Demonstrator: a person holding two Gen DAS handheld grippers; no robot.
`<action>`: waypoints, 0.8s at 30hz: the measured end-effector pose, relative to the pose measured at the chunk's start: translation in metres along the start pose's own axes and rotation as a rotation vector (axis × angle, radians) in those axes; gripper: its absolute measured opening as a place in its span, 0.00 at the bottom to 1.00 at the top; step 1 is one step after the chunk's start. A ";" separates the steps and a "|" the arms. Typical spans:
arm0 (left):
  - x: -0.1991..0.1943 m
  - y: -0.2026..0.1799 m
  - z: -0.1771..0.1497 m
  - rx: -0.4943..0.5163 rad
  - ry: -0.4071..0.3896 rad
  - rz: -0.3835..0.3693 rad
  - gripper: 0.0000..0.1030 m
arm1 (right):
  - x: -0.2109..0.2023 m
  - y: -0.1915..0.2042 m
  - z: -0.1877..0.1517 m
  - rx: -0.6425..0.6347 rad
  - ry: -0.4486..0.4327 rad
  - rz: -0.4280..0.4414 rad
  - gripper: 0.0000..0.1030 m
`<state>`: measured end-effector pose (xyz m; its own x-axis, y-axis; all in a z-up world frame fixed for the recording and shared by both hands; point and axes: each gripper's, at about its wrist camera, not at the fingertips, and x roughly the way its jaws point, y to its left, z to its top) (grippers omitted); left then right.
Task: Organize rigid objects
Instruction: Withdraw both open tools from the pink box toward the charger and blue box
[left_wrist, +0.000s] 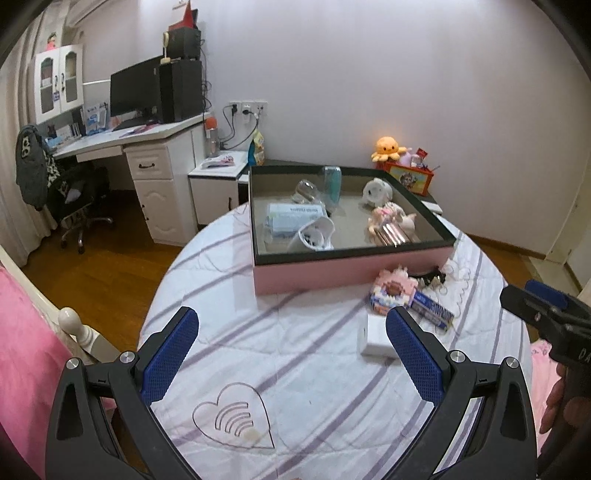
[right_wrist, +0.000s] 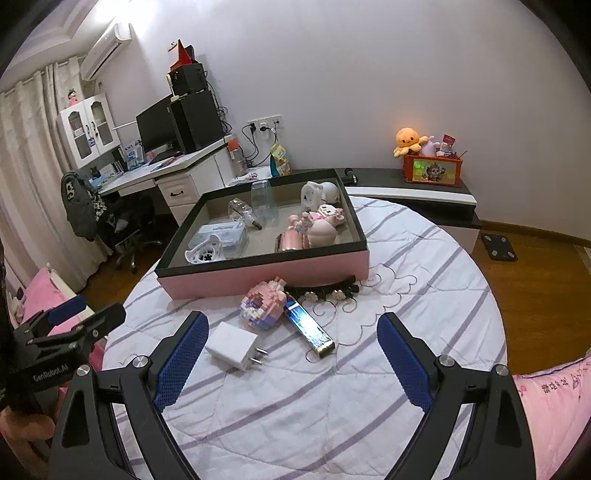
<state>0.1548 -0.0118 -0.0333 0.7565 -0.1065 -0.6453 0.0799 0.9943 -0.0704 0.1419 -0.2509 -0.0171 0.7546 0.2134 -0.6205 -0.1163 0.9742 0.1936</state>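
A pink box with a dark rim (left_wrist: 354, 269) (right_wrist: 266, 275) sits on a round table with a striped cloth. It holds several items: a white mug, a blue packet, a clear bottle, figurines. In front of it lie a white charger plug (right_wrist: 236, 349) (left_wrist: 373, 338), a pink block toy (right_wrist: 264, 304) (left_wrist: 391, 291), a blue and gold bar (right_wrist: 310, 328) (left_wrist: 432, 310) and a black hair clip (right_wrist: 325, 290). My left gripper (left_wrist: 291, 354) is open and empty, with the charger beside its right finger. My right gripper (right_wrist: 291, 358) is open and empty, hovering over the charger and bar.
A desk with monitor and chair (left_wrist: 147, 122) stands at the back left. A low cabinet with an orange plush (right_wrist: 408, 142) and a toy box (right_wrist: 432, 170) is at the back right. Pink bedding (right_wrist: 554, 406) borders the table. The floor is wood.
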 end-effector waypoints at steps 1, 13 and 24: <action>0.000 -0.001 -0.001 0.001 0.003 -0.003 1.00 | 0.000 -0.002 -0.001 0.005 0.001 -0.002 0.91; 0.013 -0.026 -0.010 0.038 0.044 -0.051 1.00 | 0.010 -0.021 -0.010 0.033 0.032 -0.029 0.91; 0.062 -0.077 -0.025 0.112 0.155 -0.111 1.00 | 0.033 -0.059 -0.020 0.089 0.091 -0.060 0.91</action>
<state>0.1795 -0.0954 -0.0867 0.6313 -0.2055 -0.7478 0.2349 0.9696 -0.0682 0.1604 -0.2998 -0.0642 0.6964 0.1644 -0.6985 -0.0116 0.9759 0.2181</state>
